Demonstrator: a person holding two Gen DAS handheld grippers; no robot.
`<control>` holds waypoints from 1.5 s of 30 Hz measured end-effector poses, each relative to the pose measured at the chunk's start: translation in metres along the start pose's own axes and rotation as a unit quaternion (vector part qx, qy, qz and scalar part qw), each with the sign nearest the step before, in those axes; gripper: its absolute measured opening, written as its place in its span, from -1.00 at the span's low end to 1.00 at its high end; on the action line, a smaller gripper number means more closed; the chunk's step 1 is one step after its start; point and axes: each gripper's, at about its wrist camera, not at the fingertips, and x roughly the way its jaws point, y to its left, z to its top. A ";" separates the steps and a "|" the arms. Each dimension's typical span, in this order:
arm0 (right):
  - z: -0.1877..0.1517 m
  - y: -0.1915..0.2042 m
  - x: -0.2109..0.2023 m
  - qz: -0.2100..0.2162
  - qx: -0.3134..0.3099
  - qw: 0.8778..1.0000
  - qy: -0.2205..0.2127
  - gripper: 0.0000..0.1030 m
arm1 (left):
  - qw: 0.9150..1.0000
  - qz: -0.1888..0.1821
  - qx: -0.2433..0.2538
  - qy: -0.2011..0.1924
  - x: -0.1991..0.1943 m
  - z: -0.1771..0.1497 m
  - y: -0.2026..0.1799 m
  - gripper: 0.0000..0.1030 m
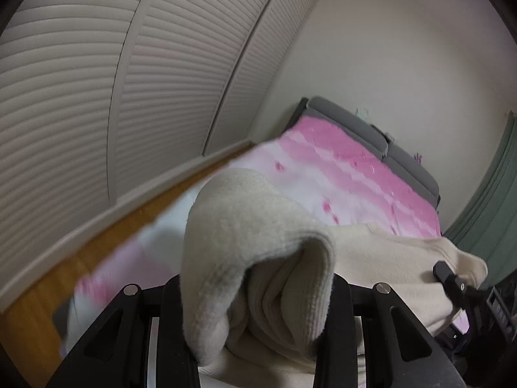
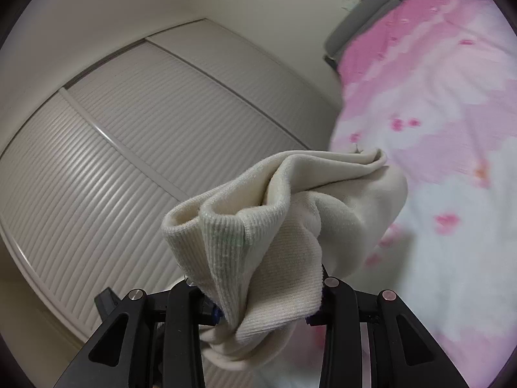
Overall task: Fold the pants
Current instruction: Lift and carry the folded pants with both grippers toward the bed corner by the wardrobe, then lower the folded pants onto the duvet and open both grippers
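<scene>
The cream knit pants [image 1: 258,245] are lifted above the pink and white bed cover [image 1: 355,168]. My left gripper [image 1: 255,323] is shut on a bunched ribbed end of the pants, which drapes over its fingers. The cloth stretches right to my right gripper [image 1: 452,286], seen at the right edge, also holding it. In the right wrist view my right gripper [image 2: 258,310] is shut on another ribbed end of the pants [image 2: 278,213], which stands up in folds in front of the camera. The bed cover [image 2: 436,129] lies to the right.
White louvred closet doors [image 1: 97,97] fill the left side and show in the right wrist view [image 2: 129,148]. A strip of wooden floor [image 1: 106,242] runs beside the bed. Grey pillows [image 1: 371,129] lie at the bed's head by the wall. A green curtain [image 1: 491,194] hangs at right.
</scene>
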 end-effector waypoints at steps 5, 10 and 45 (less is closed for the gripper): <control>0.007 -0.005 0.071 0.008 -0.017 1.000 -0.019 -0.30 | 0.998 -0.032 0.027 -0.037 0.064 0.056 0.036 -0.33; -0.011 -0.054 0.122 -0.030 -0.003 1.000 -0.003 -0.29 | 0.998 -0.051 0.031 -0.006 0.148 0.034 0.073 -0.33; -0.127 -0.120 -0.017 -0.275 0.118 0.954 0.007 0.12 | 0.993 0.113 0.012 0.032 0.109 -0.083 0.120 0.44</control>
